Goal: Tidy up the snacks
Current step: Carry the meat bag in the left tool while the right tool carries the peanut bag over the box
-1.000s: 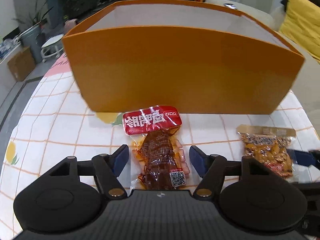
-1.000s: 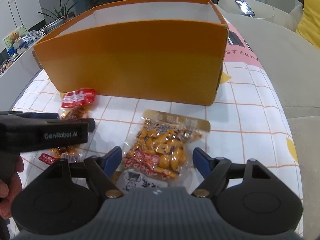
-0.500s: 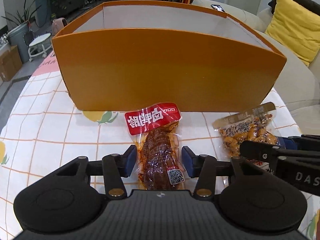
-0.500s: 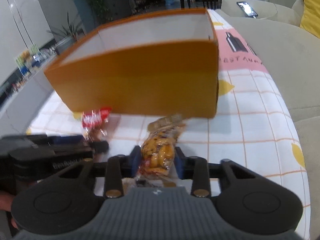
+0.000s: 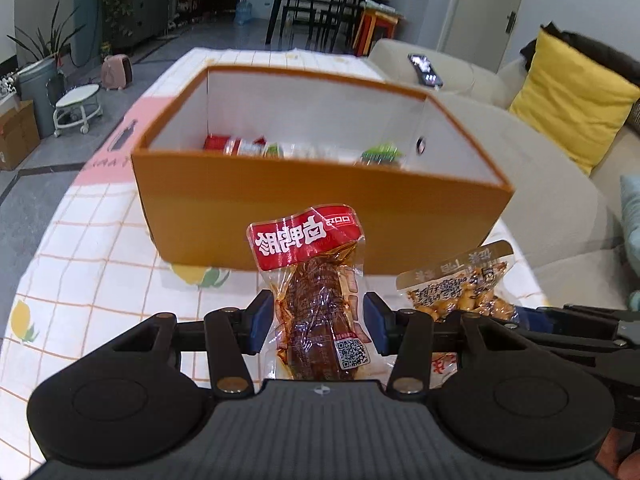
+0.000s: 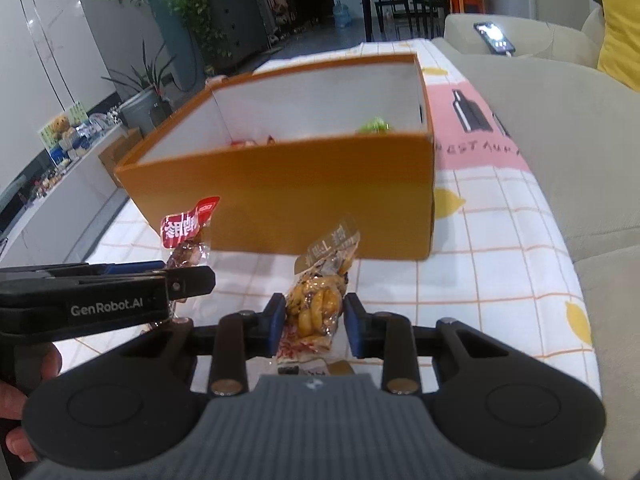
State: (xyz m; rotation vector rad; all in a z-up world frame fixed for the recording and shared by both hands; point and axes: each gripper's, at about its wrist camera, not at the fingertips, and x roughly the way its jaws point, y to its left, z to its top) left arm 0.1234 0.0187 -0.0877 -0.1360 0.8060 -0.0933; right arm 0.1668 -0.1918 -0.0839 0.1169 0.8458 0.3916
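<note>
The left hand-held gripper (image 5: 319,322) is clamped on a red-topped meat pack (image 5: 316,292), low in the centre of the left wrist frame, and the pack stands up in front of the orange box (image 5: 320,216). The right hand-held gripper (image 6: 314,322) is closing on a bag of yellow nuts (image 6: 318,308), low in the centre of the right wrist frame; its blue pads (image 6: 276,320) already press the bag on both sides. Both packs are off the checked worktop (image 6: 480,280) and hang before the near wall of the box, below its rim. Inside the box, other snacks (image 5: 248,146) lie along the far side. I think the next step is to carry both packs over the rim and let them go inside. The first risk is the near wall: the tall tops of the packs could catch on it if they are not high enough, and the box could be pushed back. The second risk is slipping, because the film is smooth and each grip is low on its pack. The two hand-held grippers are also close to each other, so they could collide above the box.
</note>
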